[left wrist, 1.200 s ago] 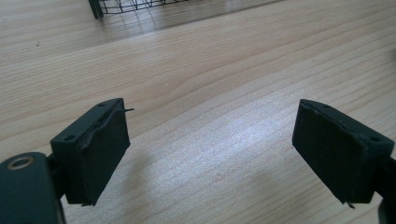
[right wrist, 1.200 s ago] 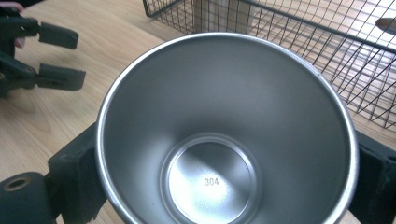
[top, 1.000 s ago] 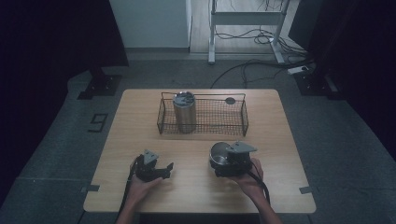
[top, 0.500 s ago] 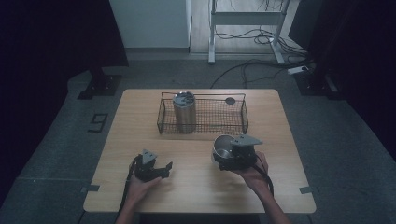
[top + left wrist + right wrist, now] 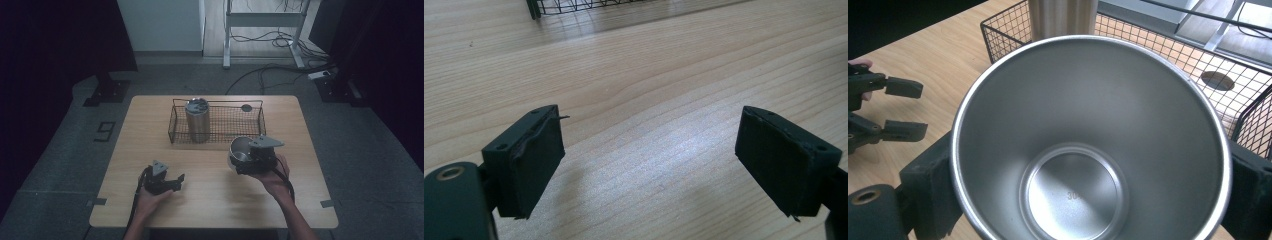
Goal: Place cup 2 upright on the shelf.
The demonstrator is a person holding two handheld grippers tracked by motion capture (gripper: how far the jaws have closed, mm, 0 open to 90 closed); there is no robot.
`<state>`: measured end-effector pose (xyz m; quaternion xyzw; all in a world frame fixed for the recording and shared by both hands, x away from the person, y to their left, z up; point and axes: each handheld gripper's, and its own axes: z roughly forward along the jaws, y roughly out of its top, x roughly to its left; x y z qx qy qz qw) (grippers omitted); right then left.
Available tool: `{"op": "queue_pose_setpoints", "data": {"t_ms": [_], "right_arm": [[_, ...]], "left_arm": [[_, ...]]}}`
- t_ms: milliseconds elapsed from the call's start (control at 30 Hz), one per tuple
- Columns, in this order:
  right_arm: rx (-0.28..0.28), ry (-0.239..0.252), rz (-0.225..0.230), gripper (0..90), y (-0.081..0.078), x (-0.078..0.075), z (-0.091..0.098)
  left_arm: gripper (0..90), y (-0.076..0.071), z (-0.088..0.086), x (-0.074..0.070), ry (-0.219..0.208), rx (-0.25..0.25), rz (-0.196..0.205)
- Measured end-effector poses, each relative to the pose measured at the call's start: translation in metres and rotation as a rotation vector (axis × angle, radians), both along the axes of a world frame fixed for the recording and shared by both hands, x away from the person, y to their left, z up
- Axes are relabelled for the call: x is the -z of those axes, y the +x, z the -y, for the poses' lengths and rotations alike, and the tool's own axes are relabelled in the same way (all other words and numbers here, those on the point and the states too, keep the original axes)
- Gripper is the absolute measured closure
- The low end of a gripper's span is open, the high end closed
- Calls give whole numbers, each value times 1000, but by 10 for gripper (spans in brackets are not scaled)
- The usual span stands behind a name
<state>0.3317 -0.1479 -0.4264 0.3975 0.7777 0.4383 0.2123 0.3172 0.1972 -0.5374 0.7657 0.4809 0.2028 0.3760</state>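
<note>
Gripping the steel cup point(image 5: 1088, 145) in my right gripper point(image 5: 248, 161), its inside visible up close, left gripper point(image 5: 649, 165) fingers just been closing, still apart, nothing between, over bare bench point(image 5: 664, 80).

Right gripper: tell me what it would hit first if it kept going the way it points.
Probably the wire basket: the right gripper, shut on the steel cup, faces the basket's near wall, with the upright steel cylinder standing inside. Depth is unclear.

"9" on floor point(image 5: 104, 131); "30" inside cup point(image 5: 1073, 195)

High view dim, murky; both gripper views bright, sharp.
</note>
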Motion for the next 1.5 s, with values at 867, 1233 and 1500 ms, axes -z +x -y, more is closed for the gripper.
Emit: {"op": "queue_pose_setpoints", "data": {"t_ms": [867,1233,1500], "right_arm": [[-10,21,10,67,28,-22,2],[-6,16,7,67,40,-25,3],[3,23,7,67,47,-28,4]], "left_arm": [[122,0,-1,0,-2,3,-5],[122,0,-2,0,-1,3,-5],[122,0,-1,0,4,8,-11]]}}
